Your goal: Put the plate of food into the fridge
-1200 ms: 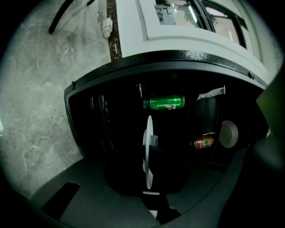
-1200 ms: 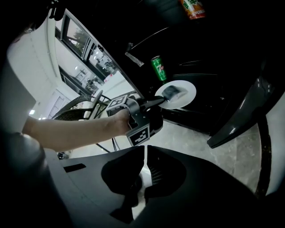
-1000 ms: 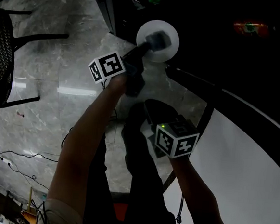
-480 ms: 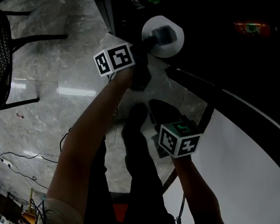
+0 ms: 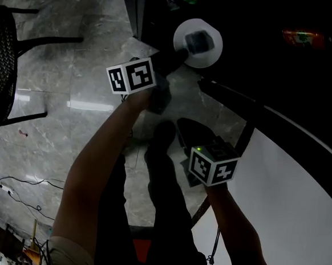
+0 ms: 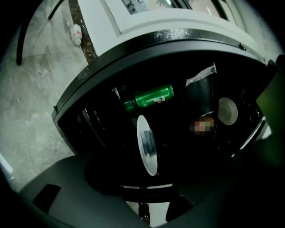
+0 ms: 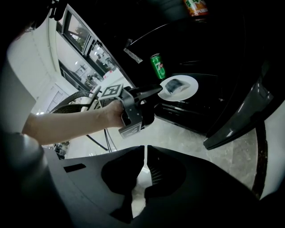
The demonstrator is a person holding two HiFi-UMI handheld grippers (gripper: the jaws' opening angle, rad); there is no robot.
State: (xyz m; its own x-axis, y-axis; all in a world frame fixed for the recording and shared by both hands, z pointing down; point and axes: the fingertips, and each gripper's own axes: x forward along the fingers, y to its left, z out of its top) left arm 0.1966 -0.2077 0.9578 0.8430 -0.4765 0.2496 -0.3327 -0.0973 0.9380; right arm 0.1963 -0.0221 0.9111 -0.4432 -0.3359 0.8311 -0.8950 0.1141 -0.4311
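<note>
**Step in hand:** release. Plate w/ food is already inside fridge, in the dark interior near a green can. Left tool reaches in at plate's near rim. Its jaws have just been opening and stand wide apart, pads off plate, nothing gripped. Right tool is closed, empty, pointed at floor, well apart from plate.

**Judgement:** placing is nearly done. Next move calls for drawing left tool straight back w/o catching the rim. Fridge prob. needs shutting after.

**Not clear:**
- Fridge interior is v. dark, so what plate rests on, and whether it sits flat, cannot be made out.
- Cannot tell whether rim lies between the jaw tips or just ahead of them.
- Food is a dark lump, type unknown.
</note>
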